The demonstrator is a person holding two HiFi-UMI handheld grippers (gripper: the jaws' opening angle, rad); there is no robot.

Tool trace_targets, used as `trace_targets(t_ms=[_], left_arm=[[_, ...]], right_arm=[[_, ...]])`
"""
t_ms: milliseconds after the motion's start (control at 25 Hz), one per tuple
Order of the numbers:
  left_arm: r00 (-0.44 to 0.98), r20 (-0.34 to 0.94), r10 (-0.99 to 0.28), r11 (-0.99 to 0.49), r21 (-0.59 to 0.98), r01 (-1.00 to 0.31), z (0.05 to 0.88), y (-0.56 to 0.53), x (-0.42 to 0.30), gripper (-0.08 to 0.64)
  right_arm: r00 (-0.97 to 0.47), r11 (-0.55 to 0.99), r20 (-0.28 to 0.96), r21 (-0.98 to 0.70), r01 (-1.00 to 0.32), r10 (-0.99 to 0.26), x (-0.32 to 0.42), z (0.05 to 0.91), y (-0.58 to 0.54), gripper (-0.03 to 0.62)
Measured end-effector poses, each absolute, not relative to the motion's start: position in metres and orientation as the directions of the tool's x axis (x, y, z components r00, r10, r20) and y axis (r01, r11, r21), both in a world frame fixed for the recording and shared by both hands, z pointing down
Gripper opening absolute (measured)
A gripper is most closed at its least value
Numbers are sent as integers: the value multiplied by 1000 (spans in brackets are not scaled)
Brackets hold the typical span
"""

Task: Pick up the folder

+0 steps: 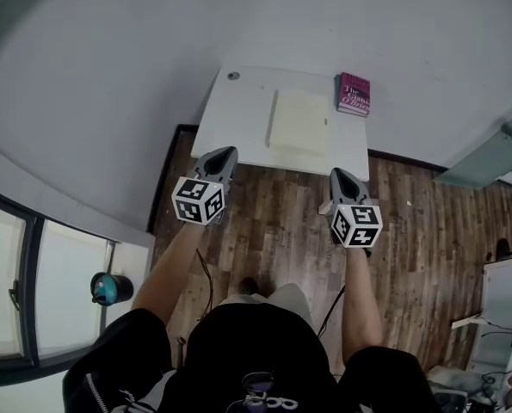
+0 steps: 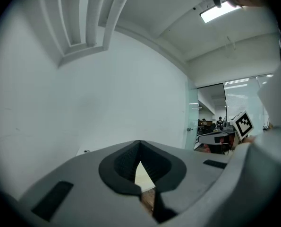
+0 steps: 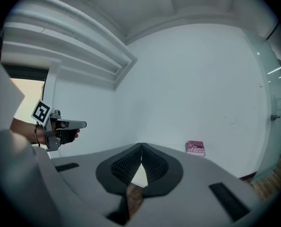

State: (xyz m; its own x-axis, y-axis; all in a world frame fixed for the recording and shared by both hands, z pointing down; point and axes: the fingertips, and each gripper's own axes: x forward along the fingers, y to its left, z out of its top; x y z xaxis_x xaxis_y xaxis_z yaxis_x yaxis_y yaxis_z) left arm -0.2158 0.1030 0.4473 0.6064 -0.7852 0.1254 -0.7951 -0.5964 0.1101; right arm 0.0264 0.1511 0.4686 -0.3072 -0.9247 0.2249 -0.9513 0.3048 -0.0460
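Note:
A pale cream folder (image 1: 299, 120) lies flat in the middle of a small white table (image 1: 230, 127) against the wall. My left gripper (image 1: 224, 155) hovers at the table's near left edge, jaws shut and empty. At the near right corner my right gripper (image 1: 339, 175) is also shut with nothing in it. Both stay short of the folder. A sliver of the folder (image 2: 142, 174) shows through the left jaws' notch, and a sliver of the folder (image 3: 139, 176) through the right one's.
A pink book (image 1: 354, 94) lies at the table's far right corner, also seen as the pink book (image 3: 196, 147). A small round fitting (image 1: 233, 76) sits at the far left corner. Wooden floor (image 1: 419, 231) surrounds the table; a window is at lower left.

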Motion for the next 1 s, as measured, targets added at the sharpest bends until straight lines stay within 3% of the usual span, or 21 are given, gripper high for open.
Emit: trace_targets(t_ms=[480, 1000], left_arm=[[623, 141, -769, -611, 126, -782, 460, 87, -196, 21], [626, 143, -767, -610, 141, -780, 467, -6, -161, 21]], right_arm=[[-265, 265, 252, -36, -964, -931, 50, 480, 142, 25], [-269, 272, 264, -28, -962, -926, 83, 485, 45, 25]])
